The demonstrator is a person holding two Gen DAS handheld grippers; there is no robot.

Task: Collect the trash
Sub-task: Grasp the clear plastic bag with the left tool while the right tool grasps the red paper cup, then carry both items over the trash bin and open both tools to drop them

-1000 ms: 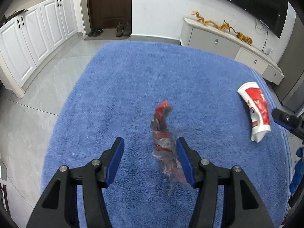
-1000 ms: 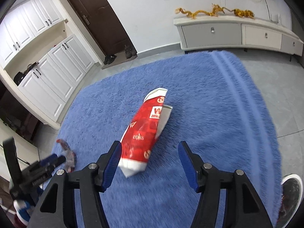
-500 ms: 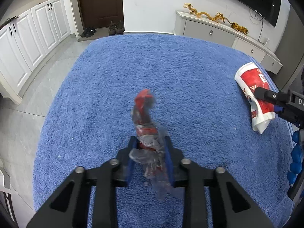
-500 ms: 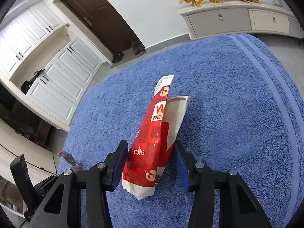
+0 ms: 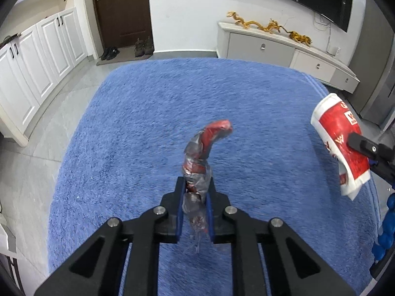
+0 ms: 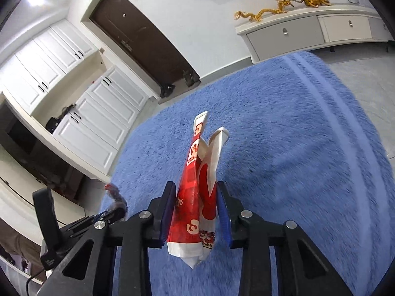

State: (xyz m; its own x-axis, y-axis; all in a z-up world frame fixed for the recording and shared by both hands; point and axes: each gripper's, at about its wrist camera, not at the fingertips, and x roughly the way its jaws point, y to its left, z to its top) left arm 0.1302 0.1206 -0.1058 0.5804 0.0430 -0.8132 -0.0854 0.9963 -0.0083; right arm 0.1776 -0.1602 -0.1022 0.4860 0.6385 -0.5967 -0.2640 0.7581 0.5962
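With my left gripper [image 5: 195, 204] just closed on the crumpled plastic wrapper [image 5: 200, 162] and my right gripper [image 6: 195, 212] on the red-and-white packet [image 6: 197, 187], both lifted off the blue rug [image 5: 138, 133], pickup looks done; next I need a bin, none visible.

We see a plain mid-blue shaggy rug [image 5: 148, 133] with a slightly darker blue band along its edge. Left gripper [image 5: 195, 197]: black frame, blue pads, silver screws. It carries a crumpled clear plastic wrapper [image 5: 200, 157] with red and dark patches. Right gripper [image 6: 195, 207]: same black and blue. Its paper packet [image 6: 197, 187] is red with white ends and white lettering. White panelled cabinets [image 5: 37, 61] with black handles, dark brown door [image 5: 121, 9], golden dragon figurine [image 5: 256, 26], pale grey floor tiles [image 5: 32, 153].
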